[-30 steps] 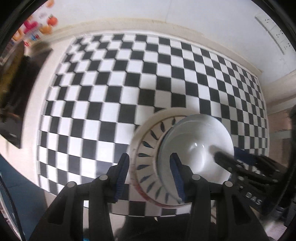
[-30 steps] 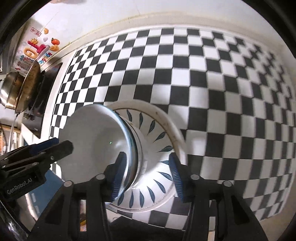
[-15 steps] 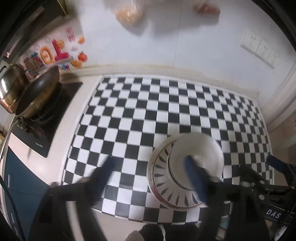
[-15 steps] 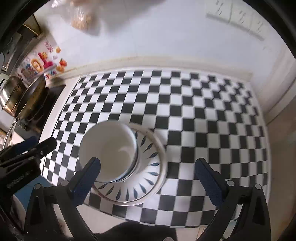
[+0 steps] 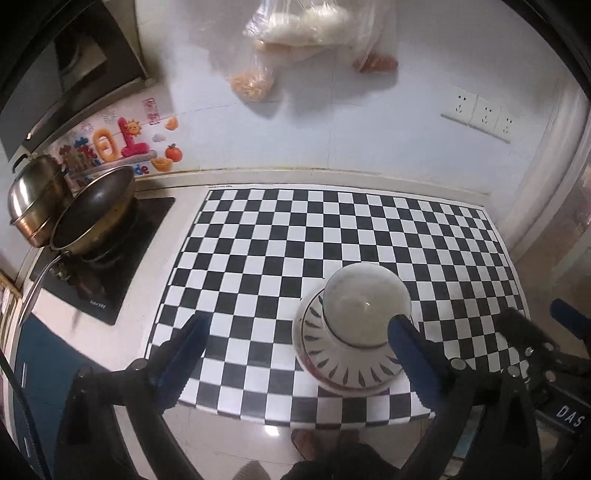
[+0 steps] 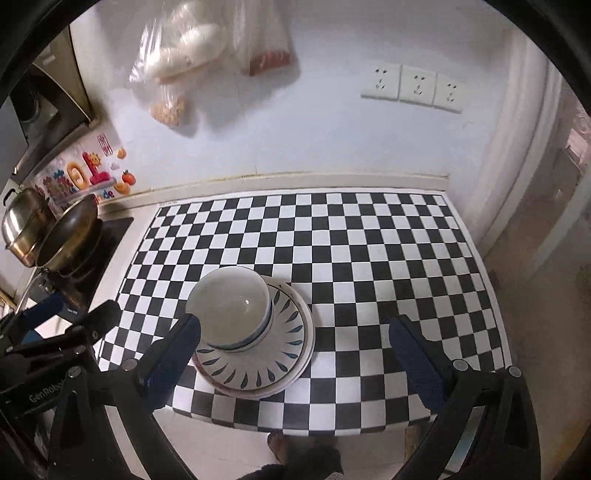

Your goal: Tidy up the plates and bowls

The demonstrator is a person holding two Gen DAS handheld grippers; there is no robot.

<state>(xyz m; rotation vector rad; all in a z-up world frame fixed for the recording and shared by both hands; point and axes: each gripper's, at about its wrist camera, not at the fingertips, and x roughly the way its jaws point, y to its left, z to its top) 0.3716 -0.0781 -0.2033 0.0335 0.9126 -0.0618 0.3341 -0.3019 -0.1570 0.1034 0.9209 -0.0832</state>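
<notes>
A white bowl (image 5: pixel 364 306) sits in a stack of white plates with dark leaf marks (image 5: pixel 332 369) near the front edge of the checkered mat (image 5: pixel 280 236). The bowl (image 6: pixel 229 306) and plates (image 6: pixel 273 365) also show in the right wrist view. My left gripper (image 5: pixel 301 354) is open and empty, raised above and in front of the stack. My right gripper (image 6: pixel 295 354) is open and empty, also raised back from the stack. The right gripper shows at the right edge of the left wrist view (image 5: pixel 546 354), and the left gripper shows at the left of the right wrist view (image 6: pixel 55 332).
A dark wok (image 5: pixel 92 218) and a steel pot (image 5: pixel 33 199) stand on the black stove (image 5: pixel 110 258) at the left. Plastic bags of food (image 5: pixel 303 33) hang on the white wall. Wall sockets (image 5: pixel 480 114) are at the right. The counter's front edge is just before the stack.
Both grippers opened wide and pulled up and back from the bowl and plates. The stack stays on the mat and looks smaller and farther now.
</notes>
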